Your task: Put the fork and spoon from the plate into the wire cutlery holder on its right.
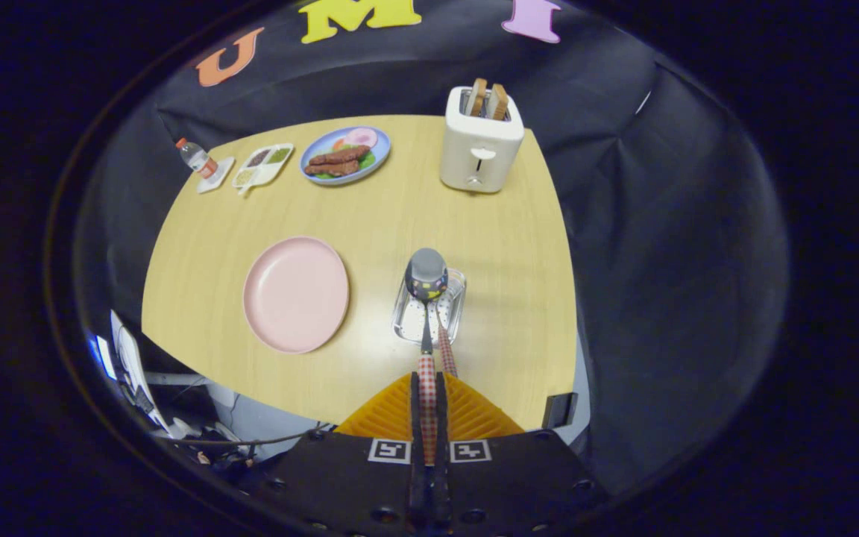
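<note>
The gripper (428, 403) is sitting at the bottom centre of the frame with its jaws nearly closed, both fingers pressing on the checked handle of the spoon (426, 298). The spoon is pointing forward along the fingers, and its bowl is hanging above the wire cutlery holder (429, 306), just right of the frame's centre.

A second checked handle is leaning out of the holder, just to the right of the spoon's shaft. Judging by the matching pattern, this is the fork (445, 344), already standing in the holder; its tines are not discernible.

The pink plate (296, 293), left of centre and just beside the holder, is lying bare, with no cutlery on it.

Progress assessment: the fork step is appearing complete, and the spoon is lifted off the plate and aligned over the holder. The remaining work, as judged from this view, is lowering the spoon into the holder and opening the fingers. Whether the spoon's bowl is already touching the holder's rim cannot be determined.

Along the upper part of the frame, a toaster (480, 145) with two slices of bread, a blue plate of food (345, 155), a divided tray (262, 165) and a small bottle (196, 157) are standing well apart from the working area on the wooden table (519, 246).
</note>
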The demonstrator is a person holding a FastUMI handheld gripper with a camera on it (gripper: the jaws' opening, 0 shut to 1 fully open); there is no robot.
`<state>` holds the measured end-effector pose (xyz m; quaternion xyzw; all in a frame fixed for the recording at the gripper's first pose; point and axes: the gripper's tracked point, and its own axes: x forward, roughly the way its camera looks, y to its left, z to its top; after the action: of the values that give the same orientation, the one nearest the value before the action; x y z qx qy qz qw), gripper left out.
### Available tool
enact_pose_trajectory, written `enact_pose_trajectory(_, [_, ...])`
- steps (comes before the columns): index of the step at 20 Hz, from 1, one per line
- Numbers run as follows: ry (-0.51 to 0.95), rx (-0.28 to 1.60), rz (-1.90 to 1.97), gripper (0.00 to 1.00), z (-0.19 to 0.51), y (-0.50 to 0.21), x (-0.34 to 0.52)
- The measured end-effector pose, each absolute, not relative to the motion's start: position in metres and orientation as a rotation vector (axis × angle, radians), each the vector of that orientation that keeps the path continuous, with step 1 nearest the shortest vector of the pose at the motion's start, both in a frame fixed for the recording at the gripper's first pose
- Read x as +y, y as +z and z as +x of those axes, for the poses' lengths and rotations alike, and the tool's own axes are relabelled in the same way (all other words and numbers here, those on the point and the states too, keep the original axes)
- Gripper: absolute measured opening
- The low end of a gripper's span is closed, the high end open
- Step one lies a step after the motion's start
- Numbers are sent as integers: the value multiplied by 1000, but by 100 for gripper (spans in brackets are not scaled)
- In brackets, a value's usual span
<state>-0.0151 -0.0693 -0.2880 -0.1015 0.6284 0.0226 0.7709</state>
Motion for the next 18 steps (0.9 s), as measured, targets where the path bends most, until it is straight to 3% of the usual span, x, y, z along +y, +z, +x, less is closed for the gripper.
enact_pose_trajectory(12, [-68,1639,-16,4,-7,-310,-58])
enact_pose_trajectory(18, [-6,1782,-128,6,-13,-316,-55])
